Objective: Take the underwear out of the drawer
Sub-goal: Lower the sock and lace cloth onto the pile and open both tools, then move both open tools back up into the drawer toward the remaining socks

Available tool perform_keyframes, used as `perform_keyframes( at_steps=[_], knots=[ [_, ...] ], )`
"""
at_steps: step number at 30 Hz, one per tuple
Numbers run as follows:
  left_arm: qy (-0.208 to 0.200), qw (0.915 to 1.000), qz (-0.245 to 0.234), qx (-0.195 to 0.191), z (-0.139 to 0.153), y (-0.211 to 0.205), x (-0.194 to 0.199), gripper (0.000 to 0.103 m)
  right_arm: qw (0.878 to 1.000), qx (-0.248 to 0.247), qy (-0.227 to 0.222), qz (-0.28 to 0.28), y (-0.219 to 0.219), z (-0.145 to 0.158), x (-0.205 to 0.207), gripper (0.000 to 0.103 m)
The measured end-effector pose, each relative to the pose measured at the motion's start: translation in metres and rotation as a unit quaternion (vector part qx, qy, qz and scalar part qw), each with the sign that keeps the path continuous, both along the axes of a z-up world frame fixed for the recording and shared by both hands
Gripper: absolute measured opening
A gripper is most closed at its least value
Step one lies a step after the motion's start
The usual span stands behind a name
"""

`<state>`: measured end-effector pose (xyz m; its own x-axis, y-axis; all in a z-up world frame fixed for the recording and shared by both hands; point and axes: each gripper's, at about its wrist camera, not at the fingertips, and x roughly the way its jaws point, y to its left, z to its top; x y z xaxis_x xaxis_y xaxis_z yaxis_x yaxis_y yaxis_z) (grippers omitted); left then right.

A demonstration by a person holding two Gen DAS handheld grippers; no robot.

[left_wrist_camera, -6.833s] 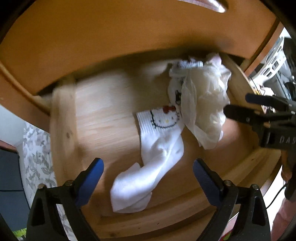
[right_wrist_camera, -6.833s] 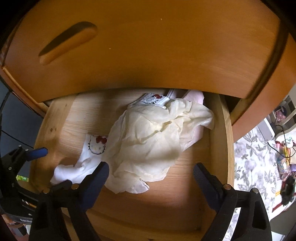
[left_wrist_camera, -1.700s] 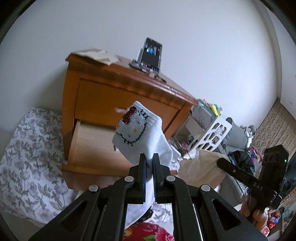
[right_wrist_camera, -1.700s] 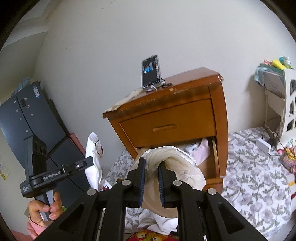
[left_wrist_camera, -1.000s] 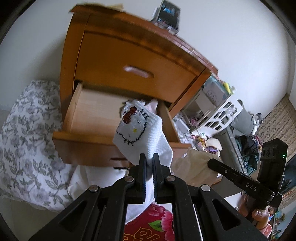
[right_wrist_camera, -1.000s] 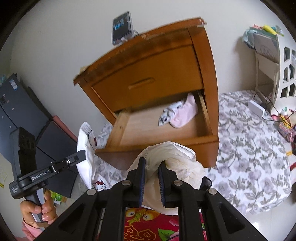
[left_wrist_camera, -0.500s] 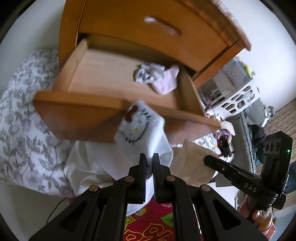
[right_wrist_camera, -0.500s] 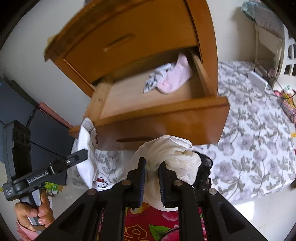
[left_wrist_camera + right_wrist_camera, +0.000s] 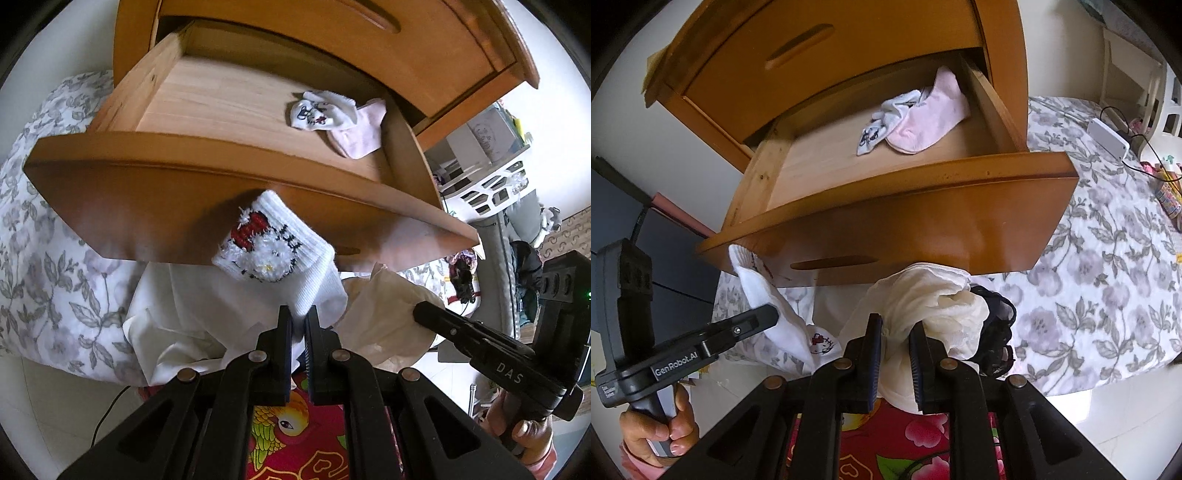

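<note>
Right wrist view: right tongs (image 9: 894, 332) pinch crumpled cream underwear (image 9: 934, 306); left tongs (image 9: 298, 317) clamp white sock (image 9: 291, 258).

A white cat-face sock (image 9: 280, 254) is pinched tight in the left tongs (image 9: 298, 325), held up in front of the pulled-out wooden drawer (image 9: 207, 184). Inside the drawer, a white patterned sock (image 9: 319, 112) and a pink sock (image 9: 360, 131) are left bunched together at the far right. Off to the right, cream underwear (image 9: 380, 317) is gripped by the right tongs (image 9: 424, 317), handle wrapped by a hand (image 9: 517, 432).
</note>
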<state>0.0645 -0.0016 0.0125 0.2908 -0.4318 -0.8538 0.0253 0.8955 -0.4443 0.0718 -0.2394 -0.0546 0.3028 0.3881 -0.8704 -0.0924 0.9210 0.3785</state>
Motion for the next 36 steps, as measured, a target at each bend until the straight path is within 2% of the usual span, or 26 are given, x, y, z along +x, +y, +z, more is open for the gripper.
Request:
perform_keyframes(
  at_steps=[8,11,12,13,14,16,18,21,26,28,33,34,35,36],
  knots=[
    [0.028,0.9996,0.006,0.005,-0.016,0.002,0.007,0.006,1.000,-0.010,0.010,0.002,0.003,-0.007,0.006,0.017],
    [0.042,0.9990,0.011,0.009,-0.022,0.004,0.008,0.014,1.000,-0.013,0.016,-0.002,0.002,-0.010,0.007,0.020],
    [0.045,0.9989,0.013,0.012,-0.023,0.004,0.008,0.023,1.000,-0.014,0.017,-0.003,0.002,-0.010,0.007,0.023],
    [0.047,0.9987,0.014,0.015,-0.024,0.004,0.008,0.036,1.000,-0.019,0.019,-0.003,0.002,-0.011,0.007,0.030],
    [0.047,0.9986,0.017,0.019,-0.025,0.004,0.008,0.042,1.000,-0.022,0.019,-0.003,0.002,-0.011,0.008,0.035],
    [0.047,0.9983,0.024,0.025,-0.025,0.006,0.008,0.061,0.999,-0.028,0.017,-0.002,0.002,-0.011,0.008,0.045],
    [0.050,0.9979,0.031,0.029,-0.025,0.008,0.008,0.068,0.999,-0.034,0.015,-0.001,0.002,-0.010,0.008,0.052],
    [0.058,0.9967,0.042,0.038,-0.028,0.012,0.009,0.072,0.999,-0.043,0.014,0.003,0.004,-0.010,0.008,0.060],
    [0.068,0.9949,0.052,0.052,-0.032,0.017,0.009,0.073,0.999,-0.047,0.016,0.004,0.003,-0.012,0.008,0.074],
    [0.067,0.9945,0.056,0.058,-0.032,0.019,0.009,0.083,0.999,-0.045,0.018,0.002,0.002,-0.013,0.008,0.079],
    [0.058,0.9942,0.062,0.066,-0.029,0.020,0.010,0.084,0.999,-0.049,0.014,-0.005,-0.001,-0.012,0.008,0.093],
    [0.056,0.9940,0.065,0.068,-0.029,0.020,0.010,0.085,0.999,-0.050,0.013,-0.006,-0.001,-0.012,0.008,0.100],
    [0.054,0.9937,0.069,0.070,-0.029,0.022,0.010,0.086,0.999,-0.050,0.011,-0.007,-0.001,-0.011,0.007,0.103],
    [0.053,0.9933,0.073,0.073,-0.029,0.023,0.010,0.094,0.999,-0.051,0.008,-0.007,-0.002,-0.010,0.007,0.103]
  ],
)
